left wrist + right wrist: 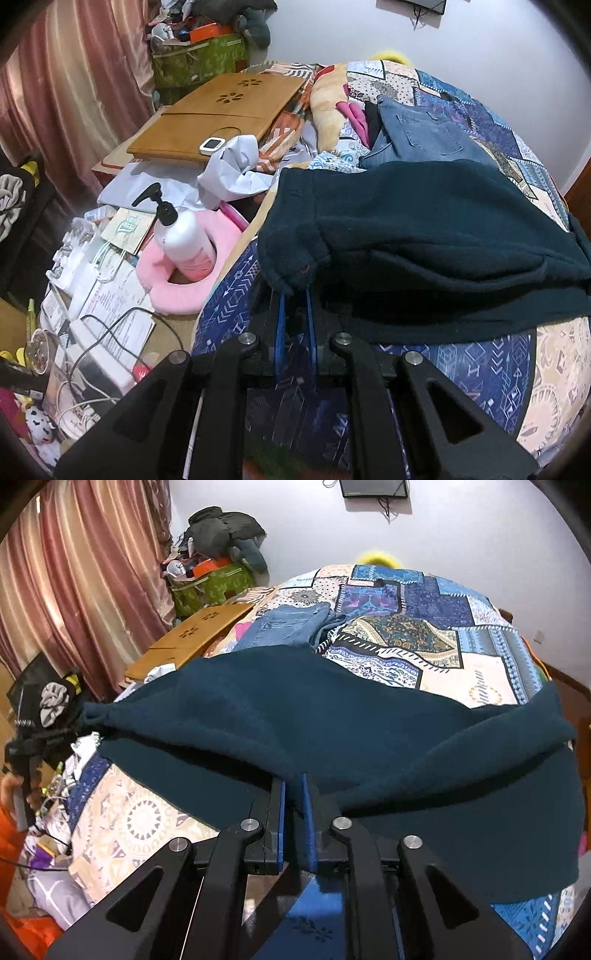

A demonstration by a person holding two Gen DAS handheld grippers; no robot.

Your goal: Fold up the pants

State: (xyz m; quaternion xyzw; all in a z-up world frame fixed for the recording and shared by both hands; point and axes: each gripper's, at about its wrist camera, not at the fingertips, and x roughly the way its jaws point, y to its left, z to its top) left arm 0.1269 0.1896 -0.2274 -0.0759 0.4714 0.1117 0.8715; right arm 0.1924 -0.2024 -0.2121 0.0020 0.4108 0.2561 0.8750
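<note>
Dark teal fleece pants [424, 236] lie across the patterned bedspread [498, 369]; in the right wrist view the pants [332, 731] stretch from left to right. My left gripper [294, 291] is shut on a bunched corner of the pants at their left end, lifting it off the bed. My right gripper [293, 779] is shut on the near edge of the pants, with a fold of cloth draped over its fingertips. The left gripper [88, 716] also shows in the right wrist view, holding the pants' far left corner.
Folded blue jeans [421, 136] lie on the bed behind the pants. Left of the bed stand a wooden lap desk [218, 114], a pump bottle [181, 236] in a pink cushion, papers and cables. A pink curtain [74, 583] hangs on the left.
</note>
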